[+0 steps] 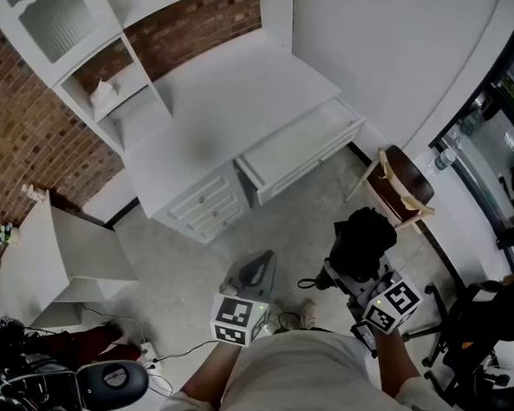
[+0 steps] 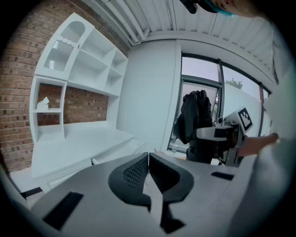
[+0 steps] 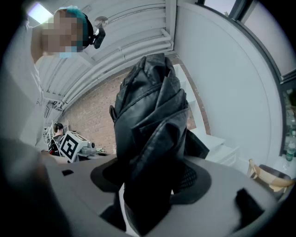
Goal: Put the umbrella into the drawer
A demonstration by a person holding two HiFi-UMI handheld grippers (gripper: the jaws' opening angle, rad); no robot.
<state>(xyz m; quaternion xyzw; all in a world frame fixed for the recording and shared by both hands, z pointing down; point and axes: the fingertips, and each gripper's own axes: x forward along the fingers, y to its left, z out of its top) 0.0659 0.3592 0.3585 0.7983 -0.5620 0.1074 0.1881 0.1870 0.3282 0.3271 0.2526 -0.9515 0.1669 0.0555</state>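
Umbrella (image 3: 148, 129), black and folded, sat clamped in the right claw (image 3: 152, 180); the left claw (image 2: 149, 162) was pressed together, empty. Beyond, a wooden chair (image 1: 401, 183) stood near the open drawer (image 1: 311, 165) under the white counter's (image 1: 233, 97) front edge, with a brick wall (image 1: 18, 137) behind.

Umbrella (image 3: 150, 134): black, folded, fabric bunched in loose pleats. Stands up between the right gripper's (image 3: 152, 185) jaws, which clamp its lower part. Off the floor, well apart from the drawer (image 1: 301, 144).
Drawer: white, shallow, pulled open under the right end of the desk (image 1: 234, 106).
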